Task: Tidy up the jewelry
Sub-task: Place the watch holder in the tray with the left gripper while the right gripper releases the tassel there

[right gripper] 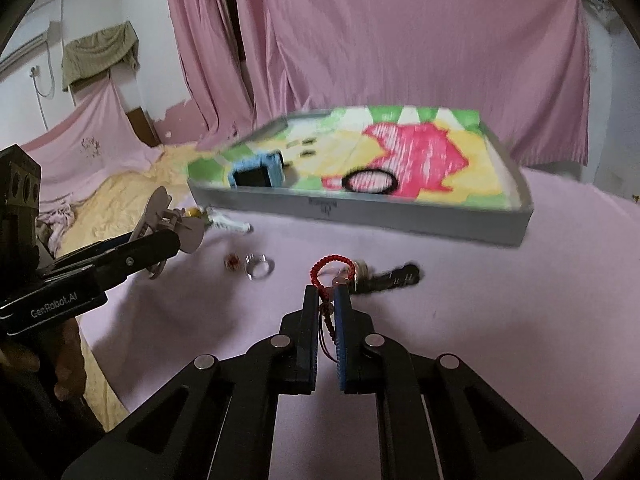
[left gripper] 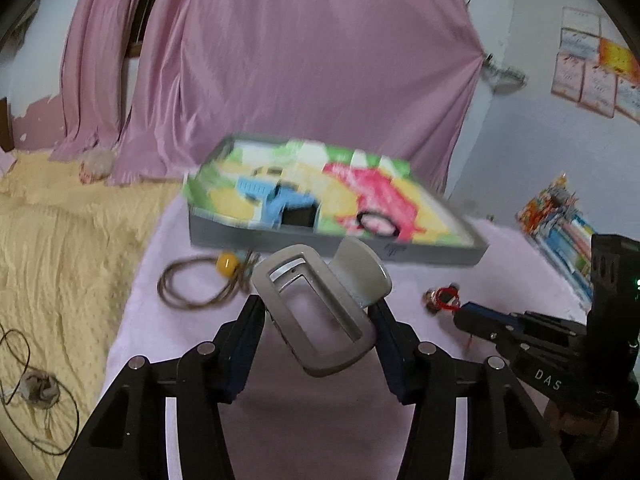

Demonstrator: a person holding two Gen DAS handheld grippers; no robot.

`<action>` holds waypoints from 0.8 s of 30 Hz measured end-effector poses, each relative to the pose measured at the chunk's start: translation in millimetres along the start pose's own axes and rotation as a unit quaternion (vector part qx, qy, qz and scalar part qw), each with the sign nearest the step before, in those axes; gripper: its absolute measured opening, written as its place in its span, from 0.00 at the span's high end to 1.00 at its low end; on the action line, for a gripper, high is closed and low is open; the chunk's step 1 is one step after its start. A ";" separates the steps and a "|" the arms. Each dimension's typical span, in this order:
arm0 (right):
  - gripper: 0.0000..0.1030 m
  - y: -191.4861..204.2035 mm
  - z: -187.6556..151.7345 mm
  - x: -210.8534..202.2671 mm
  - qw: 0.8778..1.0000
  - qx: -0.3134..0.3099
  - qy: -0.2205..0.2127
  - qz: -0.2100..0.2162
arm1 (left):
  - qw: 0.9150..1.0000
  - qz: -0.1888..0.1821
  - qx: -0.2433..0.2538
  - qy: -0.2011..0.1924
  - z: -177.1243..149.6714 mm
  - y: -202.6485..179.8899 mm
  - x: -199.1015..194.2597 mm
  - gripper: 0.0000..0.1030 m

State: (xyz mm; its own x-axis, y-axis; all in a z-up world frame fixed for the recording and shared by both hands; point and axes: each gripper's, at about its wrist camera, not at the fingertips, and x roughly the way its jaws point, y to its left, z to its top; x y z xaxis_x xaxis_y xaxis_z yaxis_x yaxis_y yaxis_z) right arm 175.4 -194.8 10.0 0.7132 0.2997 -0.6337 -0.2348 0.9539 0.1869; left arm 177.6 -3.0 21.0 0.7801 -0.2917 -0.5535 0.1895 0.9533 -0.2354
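My left gripper (left gripper: 316, 308) is shut on a large grey hair claw clip (left gripper: 356, 276), held above the pink cloth; the same clip (right gripper: 192, 236) shows at the left of the right wrist view. My right gripper (right gripper: 326, 294) is shut on a red braided cord bracelet (right gripper: 332, 266), low over the cloth. Behind both lies a grey tray (right gripper: 360, 216) with a colourful lining, holding a blue box (right gripper: 256, 172) and a black ring-shaped band (right gripper: 370, 180). A brown cord necklace with a yellow bead (left gripper: 226, 263) lies in front of the tray (left gripper: 224, 236).
On the pink cloth lie a clear ring (right gripper: 259, 267), a small red bead piece (right gripper: 233, 261) and a dark object (right gripper: 394, 276). A yellow bedspread (left gripper: 60, 240) with a cable (left gripper: 32, 384) is on the left, stacked books (left gripper: 560, 220) on the right, pink curtains behind.
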 end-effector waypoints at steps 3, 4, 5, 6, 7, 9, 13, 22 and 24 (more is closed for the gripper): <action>0.93 -2.2 11.3 -9.4 1.000 -0.005 -0.024 -0.002 | 1.000 -0.004 0.005 -0.020 13.3 -6.0 -0.7 0.51; 0.93 -3.5 14.1 -11.7 1.000 -0.007 -0.030 -0.002 | 1.000 -0.006 0.007 -0.025 18.0 -7.9 0.3 0.51; 0.93 -5.5 20.3 -14.4 0.999 -0.010 -0.041 -0.005 | 0.999 -0.009 0.009 -0.032 23.4 -10.7 2.2 0.51; 0.93 -7.1 24.1 -16.5 0.999 -0.013 -0.048 -0.007 | 0.999 -0.011 0.012 -0.037 28.6 -13.7 5.2 0.51; 0.93 -9.4 28.8 -17.5 0.998 -0.015 -0.054 -0.010 | 0.999 -0.012 0.014 -0.039 32.4 -15.7 7.1 0.51; 0.93 -15.1 37.3 -17.6 0.998 -0.017 -0.065 -0.014 | 0.999 -0.019 0.017 -0.045 43.5 -21.5 14.9 0.51; 0.93 -31.2 56.7 -12.6 0.997 -0.008 -0.080 -0.021 | 0.998 -0.031 0.022 -0.049 59.6 -30.0 30.5 0.51; 0.93 -68.1 87.7 32.8 0.998 0.026 -0.052 -0.023 | 0.999 -0.048 0.018 0.013 84.0 -43.4 92.9 0.51; 0.93 -73.9 89.8 46.4 0.998 0.034 -0.039 -0.021 | 0.998 -0.041 0.015 0.037 85.3 -43.8 109.1 0.51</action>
State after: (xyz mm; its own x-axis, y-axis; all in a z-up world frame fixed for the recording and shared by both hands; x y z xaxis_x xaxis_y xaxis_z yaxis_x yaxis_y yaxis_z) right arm 285.1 -250.0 34.2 0.7711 0.2568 -0.5827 -0.1598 0.9638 0.2132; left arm 305.4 -69.9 39.1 0.7153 -0.3730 -0.5909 0.2695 0.9274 -0.2593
